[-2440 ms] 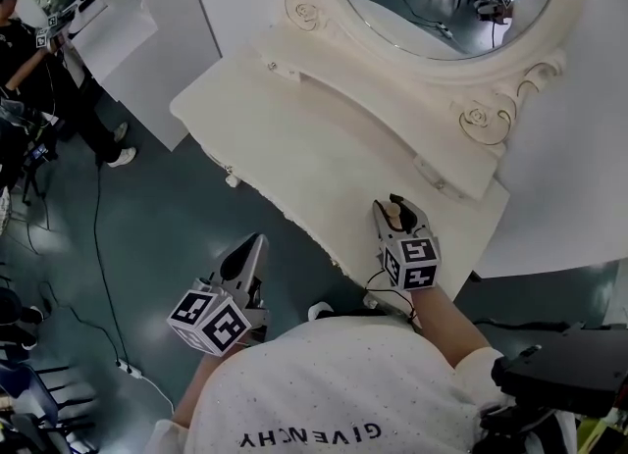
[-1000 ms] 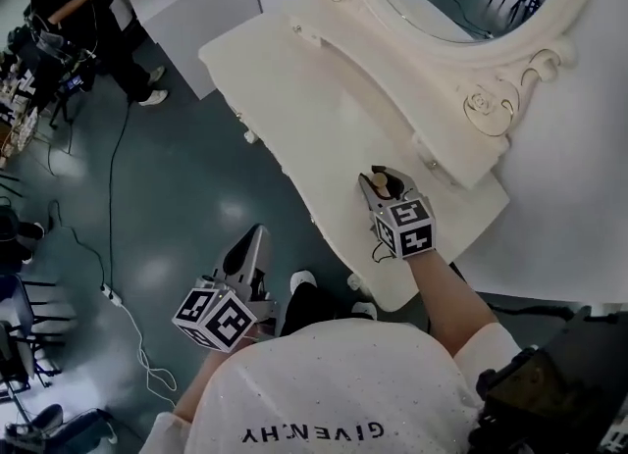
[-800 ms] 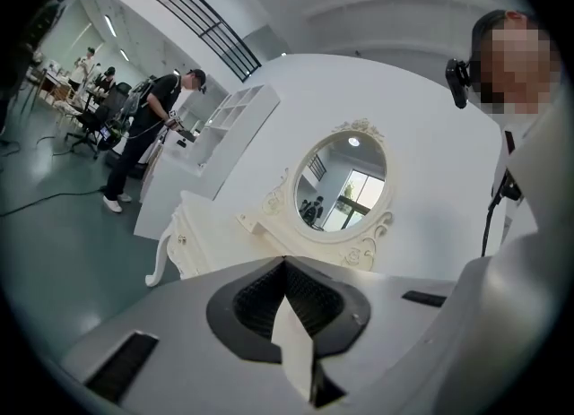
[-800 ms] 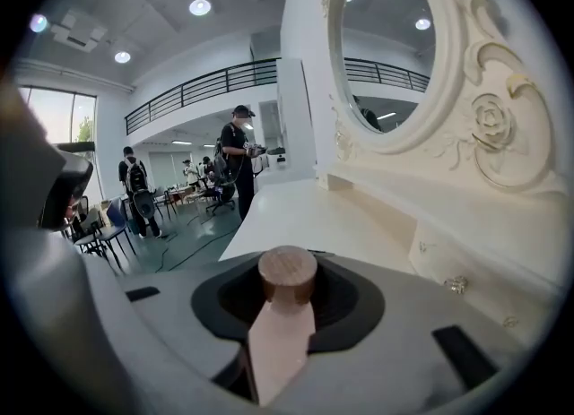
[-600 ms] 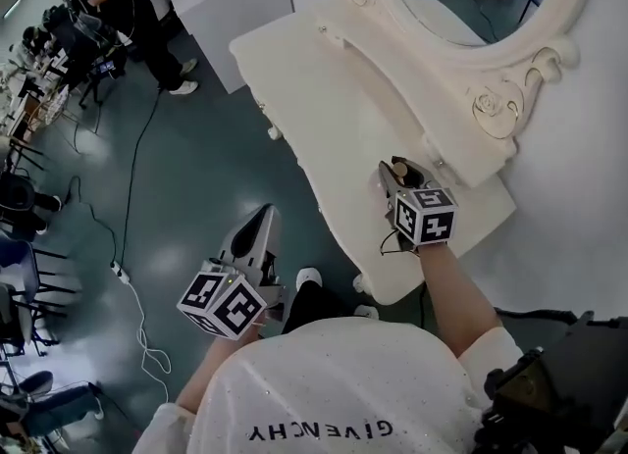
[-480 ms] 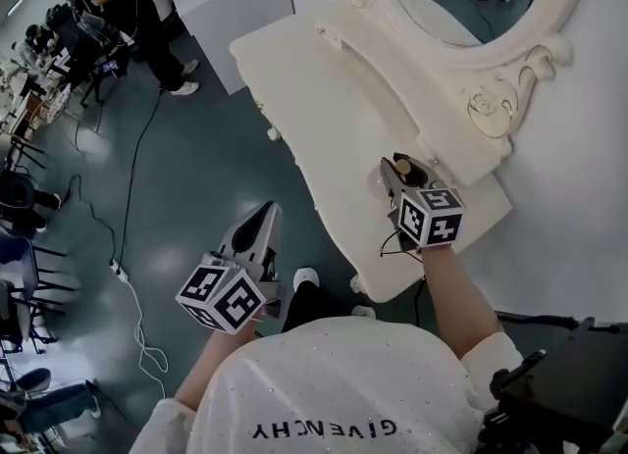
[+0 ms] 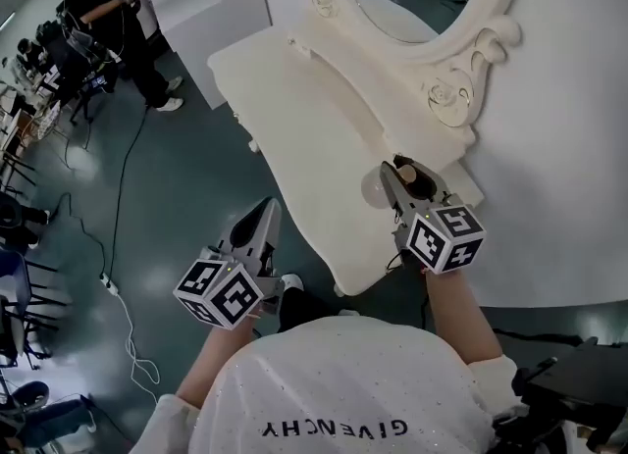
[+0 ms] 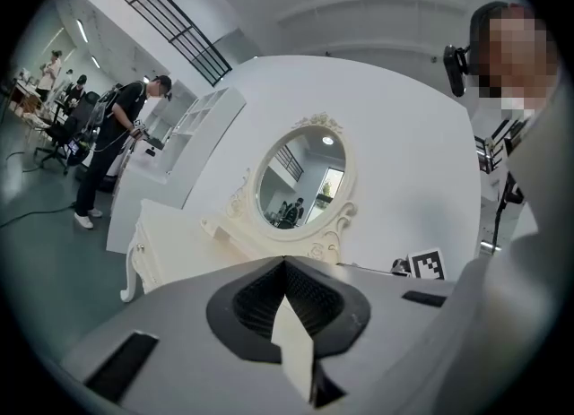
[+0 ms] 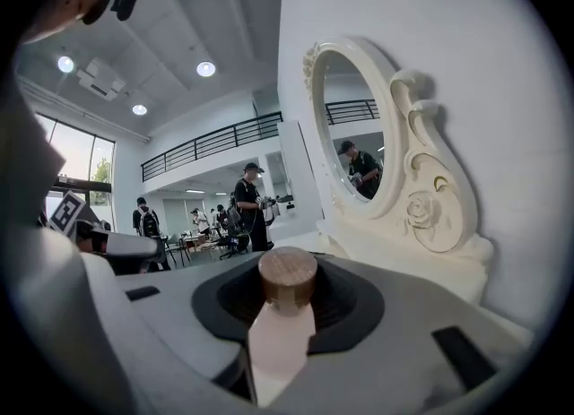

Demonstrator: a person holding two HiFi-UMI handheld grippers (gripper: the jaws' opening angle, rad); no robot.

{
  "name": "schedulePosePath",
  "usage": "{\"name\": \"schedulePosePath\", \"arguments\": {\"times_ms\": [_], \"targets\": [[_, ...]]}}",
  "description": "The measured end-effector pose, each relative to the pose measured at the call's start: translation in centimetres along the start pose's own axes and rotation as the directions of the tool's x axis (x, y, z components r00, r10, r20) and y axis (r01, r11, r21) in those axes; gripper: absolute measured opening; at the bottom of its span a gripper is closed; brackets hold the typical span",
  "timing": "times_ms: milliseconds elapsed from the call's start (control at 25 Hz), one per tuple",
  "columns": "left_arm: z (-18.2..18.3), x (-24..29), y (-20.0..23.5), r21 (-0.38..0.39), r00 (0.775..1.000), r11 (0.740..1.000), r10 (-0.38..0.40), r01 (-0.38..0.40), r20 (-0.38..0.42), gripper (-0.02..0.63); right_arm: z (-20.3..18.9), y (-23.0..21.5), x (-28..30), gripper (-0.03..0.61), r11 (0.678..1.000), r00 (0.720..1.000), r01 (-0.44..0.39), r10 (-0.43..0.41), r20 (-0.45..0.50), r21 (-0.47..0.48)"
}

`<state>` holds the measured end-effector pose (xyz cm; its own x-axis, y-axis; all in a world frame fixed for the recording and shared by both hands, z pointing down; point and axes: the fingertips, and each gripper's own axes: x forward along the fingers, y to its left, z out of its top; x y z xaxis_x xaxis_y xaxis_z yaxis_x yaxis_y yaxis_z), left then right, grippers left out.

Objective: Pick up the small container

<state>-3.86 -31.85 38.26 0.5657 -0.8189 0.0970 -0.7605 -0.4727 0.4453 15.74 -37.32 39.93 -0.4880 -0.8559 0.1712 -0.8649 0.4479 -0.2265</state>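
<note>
Two grippers show in the head view: the right gripper [image 7: 400, 174] hangs over the near end of the dressing table [image 7: 294, 109] with the small container [image 7: 419, 183] lodged at its tips, and the left gripper [image 7: 263, 219] is off the table's edge. Left gripper view: jaws pressed together, nothing between. Right gripper view: jaws partway apart, clamped on the container, its round brown top facing the camera.
</note>
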Motion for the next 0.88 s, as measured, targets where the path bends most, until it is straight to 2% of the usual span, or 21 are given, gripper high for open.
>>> {"name": "schedulePosePath", "arguments": {"times_ms": [320,480,720,880], "targets": [[-2.3,0.9,-4.8,0.02,0.998,0.998,-0.055,0.055,0.006,0.0,-0.3,1.4,-5.5,0.114,0.999,0.999,-0.036,0.036,0.02,-0.003],[-3.1,0.3,-6.5,0.03,0.997,0.997,-0.077,0.077,-0.012,0.0,-1.2,2.0,-7.5,0.114,1.0,0.999,-0.027,0.028,0.016,-0.008],[-4.2,-0.3,-7.2,0.053,0.997,0.996,-0.067,0.069,-0.03,-0.001,-2.0,2.2,-8.6,0.114,0.999,0.998,-0.026,0.028,0.051,-0.027],[-4.8,-0.4,-7.3,0.06,0.997,0.996,-0.066,0.069,-0.042,0.0,-3.2,2.2,-8.2,0.114,0.998,0.998,-0.047,0.048,0.027,-0.044]]}}
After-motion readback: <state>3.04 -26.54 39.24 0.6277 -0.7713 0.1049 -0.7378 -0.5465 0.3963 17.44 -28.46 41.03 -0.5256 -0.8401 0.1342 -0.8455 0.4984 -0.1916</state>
